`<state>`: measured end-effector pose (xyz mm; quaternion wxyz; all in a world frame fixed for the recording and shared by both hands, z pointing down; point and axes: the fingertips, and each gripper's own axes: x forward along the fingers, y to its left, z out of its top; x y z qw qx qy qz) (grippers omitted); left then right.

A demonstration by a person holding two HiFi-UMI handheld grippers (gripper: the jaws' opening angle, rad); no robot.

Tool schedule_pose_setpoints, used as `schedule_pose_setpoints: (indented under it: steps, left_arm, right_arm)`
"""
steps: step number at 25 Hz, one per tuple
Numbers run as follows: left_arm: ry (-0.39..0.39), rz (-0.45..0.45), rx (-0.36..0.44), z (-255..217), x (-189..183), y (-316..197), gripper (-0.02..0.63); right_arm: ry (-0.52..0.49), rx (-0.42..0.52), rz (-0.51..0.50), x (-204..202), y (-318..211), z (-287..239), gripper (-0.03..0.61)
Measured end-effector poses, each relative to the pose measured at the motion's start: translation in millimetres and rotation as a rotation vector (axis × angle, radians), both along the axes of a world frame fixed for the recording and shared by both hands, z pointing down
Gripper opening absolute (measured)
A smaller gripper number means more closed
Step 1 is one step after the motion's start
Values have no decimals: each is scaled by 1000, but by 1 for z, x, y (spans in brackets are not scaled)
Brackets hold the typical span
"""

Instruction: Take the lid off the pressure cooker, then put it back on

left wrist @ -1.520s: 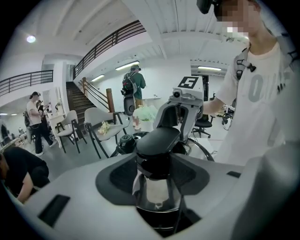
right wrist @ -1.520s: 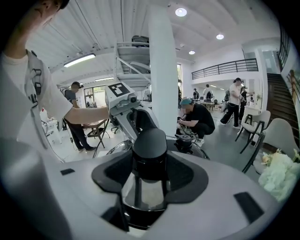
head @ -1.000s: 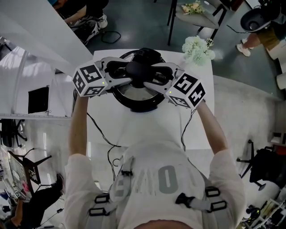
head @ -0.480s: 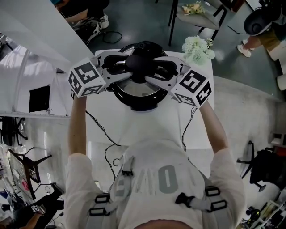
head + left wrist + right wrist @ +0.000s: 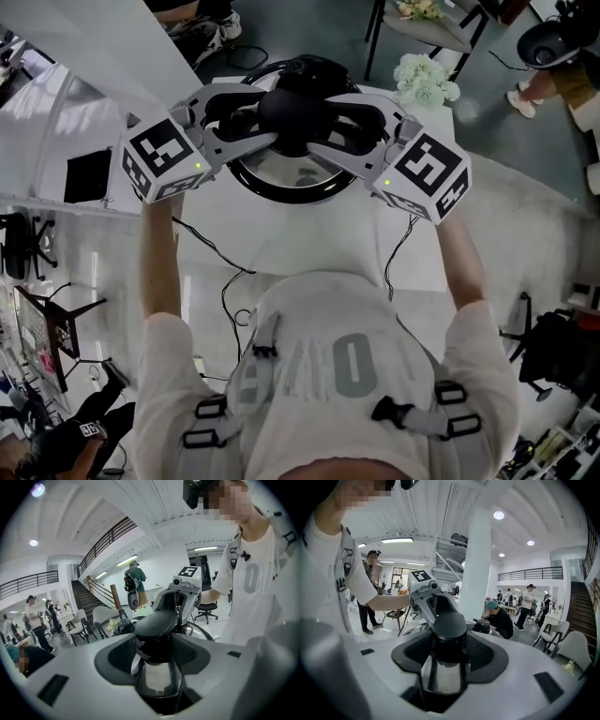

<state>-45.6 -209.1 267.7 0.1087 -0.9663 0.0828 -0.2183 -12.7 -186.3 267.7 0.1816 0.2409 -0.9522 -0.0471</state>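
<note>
Over table [image 5: 309,239]: L claw [image 5: 272,114], R claw [image 5: 317,120] clamp lid knob [image 5: 292,103].

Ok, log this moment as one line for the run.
left gripper: shut on lid knob | right gripper: shut on lid knob | lid: over table
</note>
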Motion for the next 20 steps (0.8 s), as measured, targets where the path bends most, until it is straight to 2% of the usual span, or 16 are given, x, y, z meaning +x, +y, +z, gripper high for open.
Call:
schedule_pose_setpoints:
  steps: [5, 10, 14, 17, 20]
  left_arm:
    - [2, -18, 19, 8, -28, 59, 232]
    - [24, -24, 28, 1, -27, 58, 232]
    - [3, -47, -16, 2, -27, 63, 232]
    - [29, -52, 9, 11, -22, 91, 232]
    - [25, -78, -8, 29, -16, 134, 232]
  right_arm:
    - [3, 9, -13, -28, 58, 8, 235]
    - [20, 5, -14, -30, 56, 2, 235]
    - [6, -15, 1, -28, 60, 2, 236]
    - [21, -9, -8, -25, 89, 13, 238]
    - [23, -20, -38, -18, 131, 30, 238]
